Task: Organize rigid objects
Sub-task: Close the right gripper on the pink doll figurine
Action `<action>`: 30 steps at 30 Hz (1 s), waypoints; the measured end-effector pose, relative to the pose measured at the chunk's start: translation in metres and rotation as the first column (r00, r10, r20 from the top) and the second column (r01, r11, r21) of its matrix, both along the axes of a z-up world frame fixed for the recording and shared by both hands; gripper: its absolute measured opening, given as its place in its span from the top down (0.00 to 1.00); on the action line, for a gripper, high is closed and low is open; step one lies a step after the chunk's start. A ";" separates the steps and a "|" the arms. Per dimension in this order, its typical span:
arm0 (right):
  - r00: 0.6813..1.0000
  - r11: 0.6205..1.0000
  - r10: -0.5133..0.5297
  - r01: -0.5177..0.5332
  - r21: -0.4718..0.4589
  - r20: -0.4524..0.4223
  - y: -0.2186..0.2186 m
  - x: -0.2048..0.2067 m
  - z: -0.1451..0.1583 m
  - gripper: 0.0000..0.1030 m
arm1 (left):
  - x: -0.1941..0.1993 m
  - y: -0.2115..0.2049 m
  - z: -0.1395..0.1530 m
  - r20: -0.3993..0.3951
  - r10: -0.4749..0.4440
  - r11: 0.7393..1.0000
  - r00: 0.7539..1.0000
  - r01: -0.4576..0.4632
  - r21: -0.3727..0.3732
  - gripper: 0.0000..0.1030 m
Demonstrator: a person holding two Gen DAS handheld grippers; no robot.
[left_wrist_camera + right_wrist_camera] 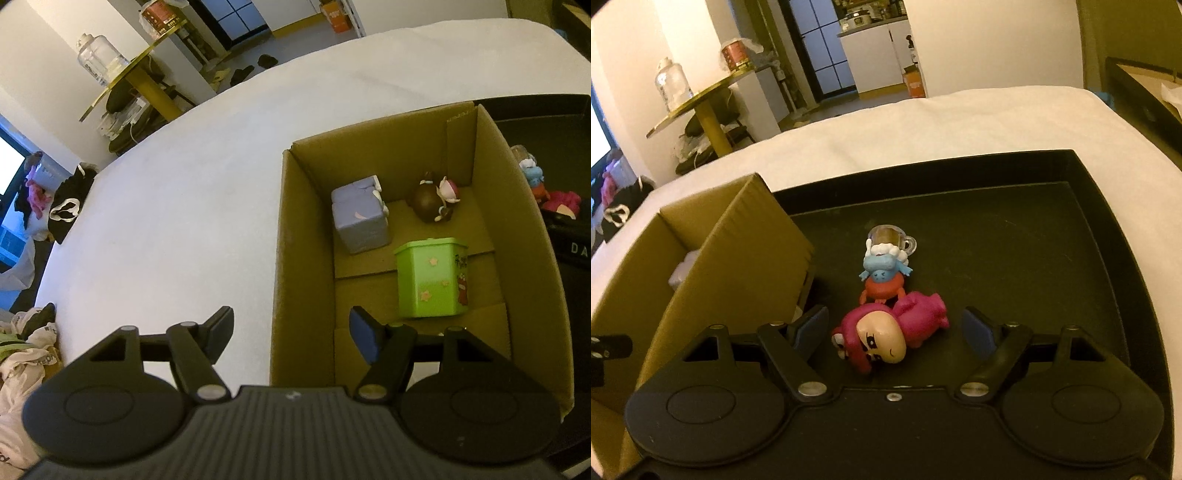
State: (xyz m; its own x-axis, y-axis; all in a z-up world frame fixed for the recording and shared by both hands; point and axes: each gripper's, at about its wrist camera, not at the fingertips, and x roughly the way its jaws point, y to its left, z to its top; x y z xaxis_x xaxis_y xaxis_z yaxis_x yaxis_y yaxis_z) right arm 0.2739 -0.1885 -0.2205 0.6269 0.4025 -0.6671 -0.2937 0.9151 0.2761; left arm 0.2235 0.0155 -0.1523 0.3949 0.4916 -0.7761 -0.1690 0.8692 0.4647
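Straddling a pink figurine [892, 341] that lies on its side in a black tray [1100, 236], the right gripper [895, 332] has its jaws spread wide, neither pad touching the toy. The figurine's rounded head faces the camera, and a squeeze across that curved surface could, by the look of it, let the toy squirt out or roll. Just beyond it and touching it sits a blue-and-orange figurine [884, 277] with a small clear cup [892, 238] at its far end; any nudge to the pink toy risks shoving that pair across the tray. To the left, the wall of a cardboard box [738, 251] stands close to the left finger, so a careless swing toward the box might clip its rim. Over that box, the left gripper [291, 328] hangs with jaws apart and nothing between them, one finger outside the near wall and one inside. Within the box [295, 236] stand a green tin [430, 277], a lilac cube [360, 218] and a brown figurine [434, 199]; a toy dropped from above could topple them. Both containers rest on a white bed [177, 192], a soft footing that may let the box tip.
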 end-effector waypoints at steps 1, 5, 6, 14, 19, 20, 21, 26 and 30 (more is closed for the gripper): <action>1.000 1.000 -0.001 0.001 -0.005 0.003 0.001 0.000 0.001 0.26 | 0.000 -0.001 0.000 -0.003 -0.002 1.000 1.000 0.002 0.004 0.34; 1.000 1.000 0.000 0.000 -0.011 0.018 -0.001 -0.005 0.003 0.34 | 0.001 -0.003 -0.001 -0.007 -0.007 1.000 1.000 0.007 0.012 0.34; 1.000 1.000 -0.009 0.009 -0.020 0.022 -0.003 -0.006 0.004 0.34 | 0.001 -0.003 -0.001 -0.009 -0.006 1.000 1.000 0.006 0.014 0.34; 0.999 0.999 -0.044 0.044 -0.017 0.032 -0.016 -0.011 0.013 0.34 | -0.003 0.002 0.005 0.003 0.008 1.000 1.000 -0.008 0.006 0.34; 0.997 0.997 -0.073 0.073 0.018 0.010 -0.029 -0.021 0.023 0.34 | -0.009 0.008 0.008 0.018 0.016 1.000 1.000 -0.016 -0.016 0.34; 0.997 0.996 -0.080 0.080 0.026 0.005 -0.032 -0.022 0.025 0.34 | -0.011 0.008 0.009 0.021 0.012 1.000 1.000 -0.011 -0.017 0.34; 0.996 0.996 -0.088 0.088 0.030 0.006 -0.034 -0.023 0.027 0.34 | -0.012 0.008 0.010 0.023 0.007 1.000 1.000 -0.007 -0.018 0.34; 0.994 0.994 -0.105 0.104 0.029 0.034 -0.036 -0.027 0.044 0.34 | -0.018 0.007 0.015 0.047 -0.006 1.000 0.999 0.008 -0.026 0.34; 0.992 0.994 -0.111 0.110 0.021 0.053 -0.037 -0.035 0.056 0.34 | -0.024 0.006 0.017 0.067 -0.014 0.999 0.998 0.016 -0.034 0.34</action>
State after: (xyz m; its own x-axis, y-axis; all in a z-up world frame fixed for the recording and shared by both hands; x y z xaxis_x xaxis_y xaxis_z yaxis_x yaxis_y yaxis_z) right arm 0.2392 -0.2255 -0.1641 0.7032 0.3403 -0.6242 -0.2060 0.9379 0.2793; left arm 0.1991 0.0219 -0.1356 0.4535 0.4587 -0.7641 -0.1853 0.8872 0.4226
